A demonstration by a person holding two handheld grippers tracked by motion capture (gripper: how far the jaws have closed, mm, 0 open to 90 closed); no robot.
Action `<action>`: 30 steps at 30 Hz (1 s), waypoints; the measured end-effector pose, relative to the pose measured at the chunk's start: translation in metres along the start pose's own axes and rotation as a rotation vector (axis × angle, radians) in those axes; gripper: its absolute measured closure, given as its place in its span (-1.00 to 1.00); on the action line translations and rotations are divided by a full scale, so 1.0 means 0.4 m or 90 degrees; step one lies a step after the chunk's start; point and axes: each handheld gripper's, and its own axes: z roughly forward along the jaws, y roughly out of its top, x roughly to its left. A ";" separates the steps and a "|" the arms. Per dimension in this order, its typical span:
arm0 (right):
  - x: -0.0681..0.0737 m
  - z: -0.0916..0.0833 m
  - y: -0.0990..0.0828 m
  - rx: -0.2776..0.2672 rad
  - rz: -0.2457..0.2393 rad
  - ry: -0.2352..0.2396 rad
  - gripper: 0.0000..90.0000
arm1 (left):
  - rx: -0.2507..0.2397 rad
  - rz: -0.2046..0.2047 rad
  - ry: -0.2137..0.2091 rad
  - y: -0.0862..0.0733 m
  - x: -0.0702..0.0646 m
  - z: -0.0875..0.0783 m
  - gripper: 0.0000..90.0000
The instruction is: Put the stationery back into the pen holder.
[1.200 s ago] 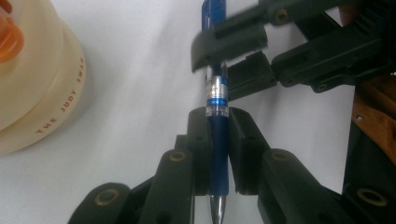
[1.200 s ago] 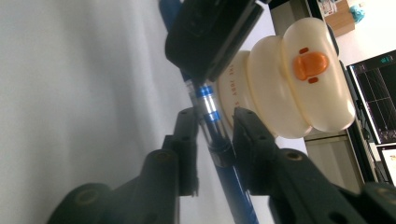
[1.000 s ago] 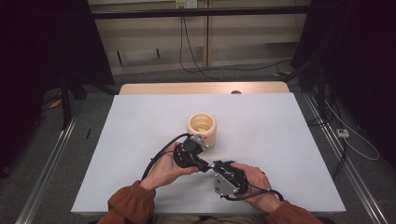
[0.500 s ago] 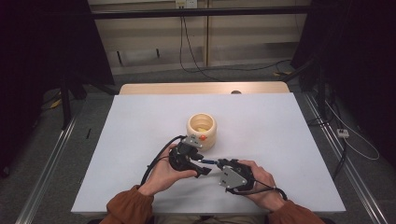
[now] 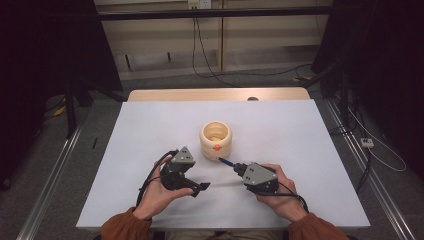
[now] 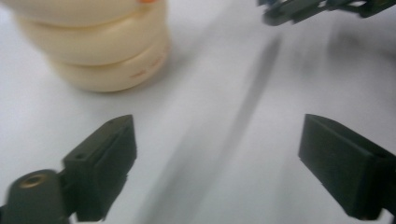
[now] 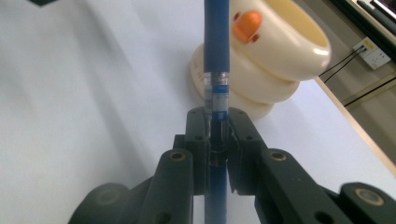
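Since the earlier frame, the left gripper has let go of the blue pen and drawn away from the right gripper; its jaws have just been opening and now stand wide with only bare tabletop between them. Clamped narrow on the pen, the right gripper holds it pointing ahead toward the cream ringed cup, which stands just beyond the pen's tip and up and to the left of the left gripper's jaws.
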 end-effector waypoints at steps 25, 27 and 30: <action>-0.111 0.007 0.090 -0.156 0.231 0.030 0.79 | -0.119 -0.079 0.112 -0.140 0.061 -0.126 -0.84; -0.120 0.012 0.096 -0.163 0.241 0.030 0.79 | -0.118 -0.082 0.114 -0.149 0.063 -0.132 -0.84; -0.132 0.016 0.109 -0.177 0.256 0.030 0.79 | -0.113 -0.087 0.120 -0.166 0.063 -0.136 -0.84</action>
